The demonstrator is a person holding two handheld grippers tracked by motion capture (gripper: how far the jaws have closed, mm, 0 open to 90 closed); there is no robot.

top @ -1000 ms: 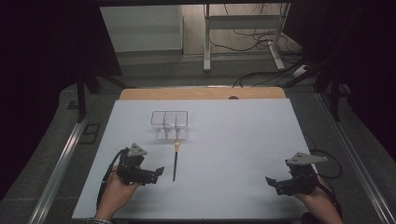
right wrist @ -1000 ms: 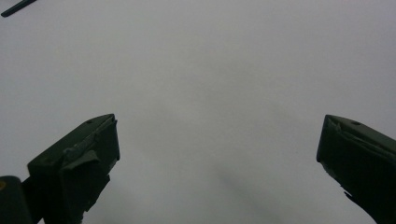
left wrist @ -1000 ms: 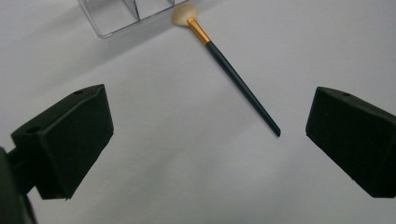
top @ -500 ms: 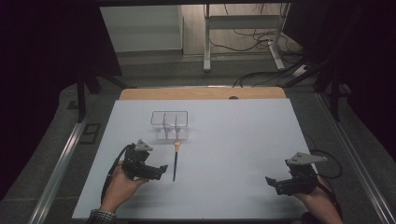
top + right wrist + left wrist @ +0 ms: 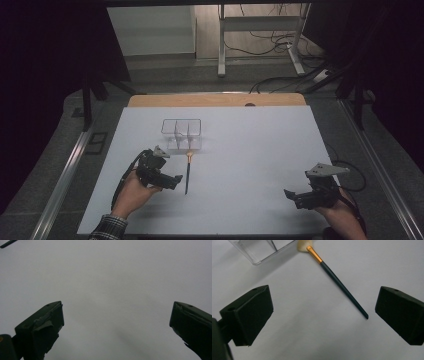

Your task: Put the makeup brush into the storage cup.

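Observation:
A makeup brush (image 5: 188, 171) with a dark handle, gold ferrule and pale bristles lies on the white table (image 5: 240, 145), its bristles touching the front of a clear plastic organizer (image 5: 181, 134). My left gripper (image 5: 176, 181) is open just left of the handle's near end. In the left gripper view the brush (image 5: 337, 281) runs diagonally between the wide-apart jaws, and the organizer's corner (image 5: 262, 250) is at top left. My right gripper (image 5: 292, 196) stands open near the front right edge, over bare table (image 5: 112, 290), with the brush tip (image 5: 7, 243) at top left.
The white surface ends at a wooden strip (image 5: 215, 100) along the far edge. Metal rails (image 5: 65, 175) flank the table. Beyond stand desk legs (image 5: 222, 45) and cables (image 5: 280, 82) on the floor. A cable (image 5: 350, 175) trails from the right gripper.
My left gripper has moved forward and to the right, closing in on the brush handle. The right gripper has stayed where it was.

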